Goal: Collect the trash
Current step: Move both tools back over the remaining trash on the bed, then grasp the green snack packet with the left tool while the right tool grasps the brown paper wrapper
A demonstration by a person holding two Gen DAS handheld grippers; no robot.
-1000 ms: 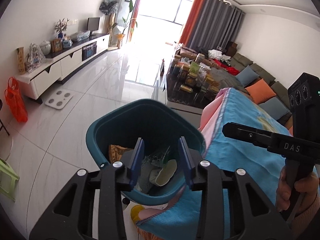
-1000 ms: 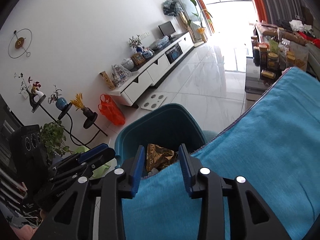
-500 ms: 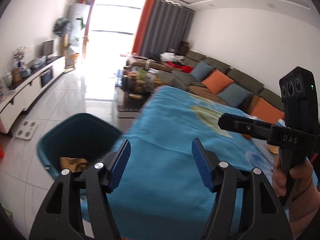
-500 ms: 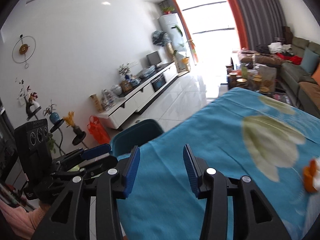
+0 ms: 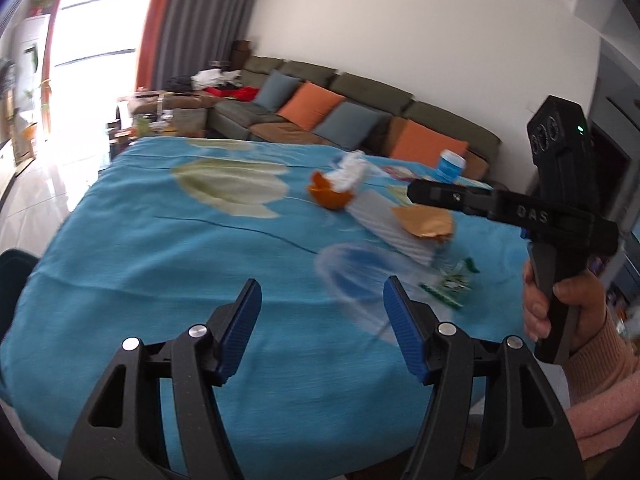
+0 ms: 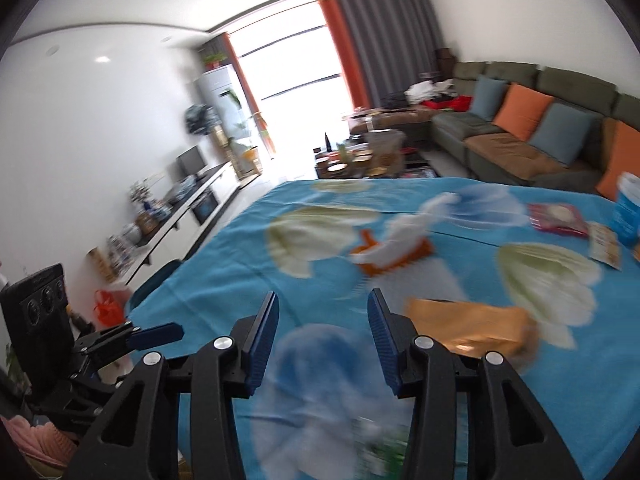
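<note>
Between the left gripper's (image 5: 322, 312) blue pads nothing is held; they stand wide over bare turquoise tablecloth (image 5: 160, 264). The right gripper (image 6: 323, 322) is narrower and also empty, its jaws opening a little over the cloth. Both seem to be on the approach step of another pickup: the teal bin (image 5: 12, 264) shows only as a sliver at the table's left edge, while the litter lies ahead and to the right. Nearest is a green wrapper (image 5: 450, 282), then a crumpled gold-brown wrapper (image 5: 424, 221) lying on a pale flat packet (image 5: 386, 228), whose long axis runs diagonally from the orange peel (image 5: 330, 196) topped with white tissue (image 5: 350, 170) toward the near right. Next, each tool probably needs lowering over one piece, pads straddling its short side, before closing. Blur hides finer detail.
</note>
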